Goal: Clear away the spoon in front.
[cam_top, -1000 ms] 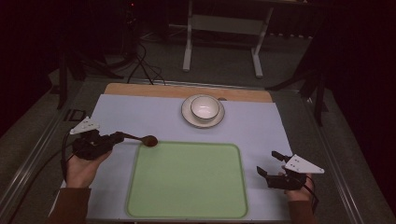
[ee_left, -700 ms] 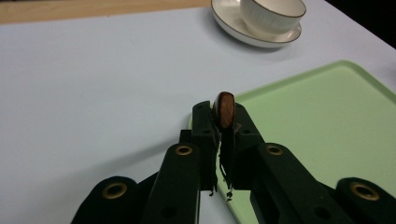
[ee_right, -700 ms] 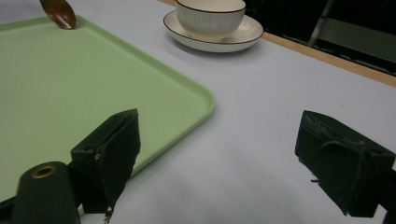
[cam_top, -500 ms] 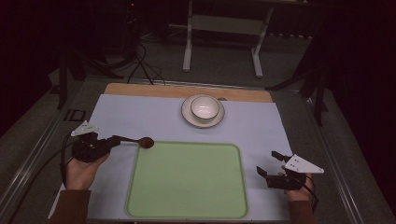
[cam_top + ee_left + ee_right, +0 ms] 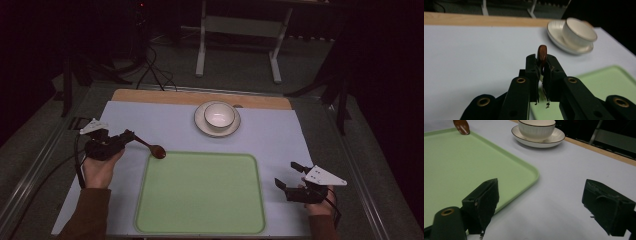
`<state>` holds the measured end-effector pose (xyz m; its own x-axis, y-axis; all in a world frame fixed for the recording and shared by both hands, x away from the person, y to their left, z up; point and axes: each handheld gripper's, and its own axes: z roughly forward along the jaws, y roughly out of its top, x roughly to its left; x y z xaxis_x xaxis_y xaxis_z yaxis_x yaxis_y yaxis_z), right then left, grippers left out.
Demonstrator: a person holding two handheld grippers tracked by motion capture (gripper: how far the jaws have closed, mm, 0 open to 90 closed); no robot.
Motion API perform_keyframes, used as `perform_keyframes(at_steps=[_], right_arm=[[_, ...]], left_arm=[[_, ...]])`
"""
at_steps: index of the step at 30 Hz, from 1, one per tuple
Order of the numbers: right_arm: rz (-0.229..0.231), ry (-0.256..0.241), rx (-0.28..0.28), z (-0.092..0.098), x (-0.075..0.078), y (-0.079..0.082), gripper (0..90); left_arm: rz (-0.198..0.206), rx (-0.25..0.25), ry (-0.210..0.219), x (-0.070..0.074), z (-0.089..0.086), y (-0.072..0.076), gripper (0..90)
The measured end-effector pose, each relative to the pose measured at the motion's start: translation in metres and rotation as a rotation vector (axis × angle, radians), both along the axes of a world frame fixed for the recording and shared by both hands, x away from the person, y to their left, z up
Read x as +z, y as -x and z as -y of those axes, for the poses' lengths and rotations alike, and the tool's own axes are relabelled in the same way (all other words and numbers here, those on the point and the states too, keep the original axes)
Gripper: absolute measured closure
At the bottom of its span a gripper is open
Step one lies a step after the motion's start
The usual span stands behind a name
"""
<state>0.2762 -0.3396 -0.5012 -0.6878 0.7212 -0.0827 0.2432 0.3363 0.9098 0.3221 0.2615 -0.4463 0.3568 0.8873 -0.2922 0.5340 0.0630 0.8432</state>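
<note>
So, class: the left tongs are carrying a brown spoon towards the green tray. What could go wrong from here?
1. The left tongs pinch the spoon by its thin handle only, so it may twist or slip out.
2. The spoon's bowl hangs at the green tray rim; it could catch there and land on the table instead.

Left gripper (image 5: 129, 136) at left, jaws clamped, forearm angled in from near-left; right gripper (image 5: 288, 176) near right, jaws wide apart.

Your right gripper (image 5: 537, 207) jaws wide apart beside the green tray (image 5: 461, 170) corner, spoon (image 5: 461, 126) at its far edge, bowl (image 5: 537, 128) on saucer (image 5: 554, 138) beyond it
</note>
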Motion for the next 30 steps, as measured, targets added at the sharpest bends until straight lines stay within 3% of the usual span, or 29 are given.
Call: perform_keyframes(at_steps=[6, 10, 13, 20, 30], right_arm=[[0.000, -0.003, -0.001, 0.001, 0.000, 0.000, 14.0], [0.000, -0.003, 0.000, 0.001, 0.000, 0.000, 14.0], [0.000, -0.006, -0.002, 0.001, 0.000, 0.000, 14.0], [-0.001, -0.004, -0.001, 0.001, 0.000, 0.000, 14.0], [-0.004, -0.002, -0.001, 0.001, 0.000, 0.000, 14.0]], left_arm=[[0.035, 0.034, 0.005, 0.001, 0.016, -0.022, 82.5], [0.043, 0.026, -0.015, 0.002, 0.026, -0.037, 82.6], [0.035, -0.004, 0.004, 0.004, 0.031, -0.043, 84.1], [-0.013, -0.050, -0.001, 0.010, 0.034, -0.037, 84.9], [-0.058, -0.103, 0.005, 0.022, 0.027, -0.015, 84.8]])
